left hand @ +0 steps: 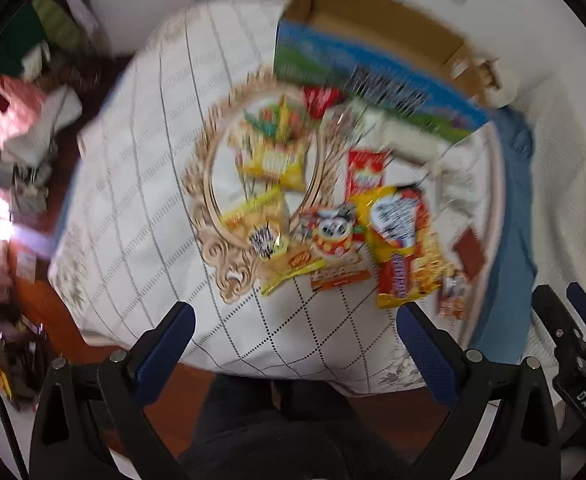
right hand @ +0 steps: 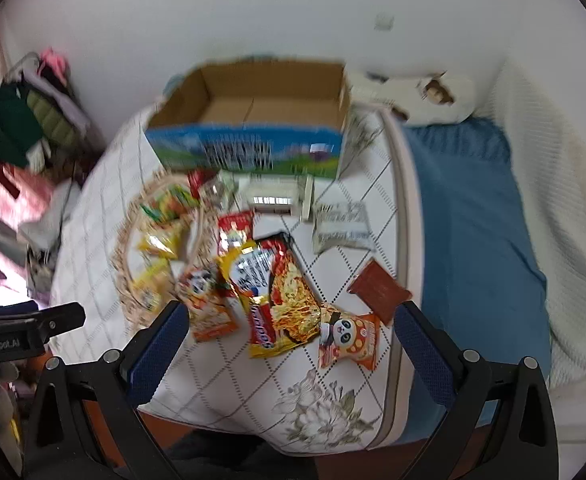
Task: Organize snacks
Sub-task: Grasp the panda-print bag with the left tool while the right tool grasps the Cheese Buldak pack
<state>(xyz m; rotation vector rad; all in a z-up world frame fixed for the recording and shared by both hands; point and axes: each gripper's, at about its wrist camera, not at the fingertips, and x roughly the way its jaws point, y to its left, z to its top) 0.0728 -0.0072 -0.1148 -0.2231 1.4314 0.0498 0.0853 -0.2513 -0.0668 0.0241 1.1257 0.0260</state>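
Right wrist view: right claw [right hand: 289,344] spread, empty, with the yellow-red noodle packet [right hand: 273,300] on the table just ahead between its fingers, long axis running away toward the open cardboard box [right hand: 249,136]; left claw [left hand: 295,344] also spread, farther off.

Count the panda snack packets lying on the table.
2. One panda packet lies near the front edge, right of the big noodle packet; the other panda packet lies left of it, beside the tray. Blur may hide more.
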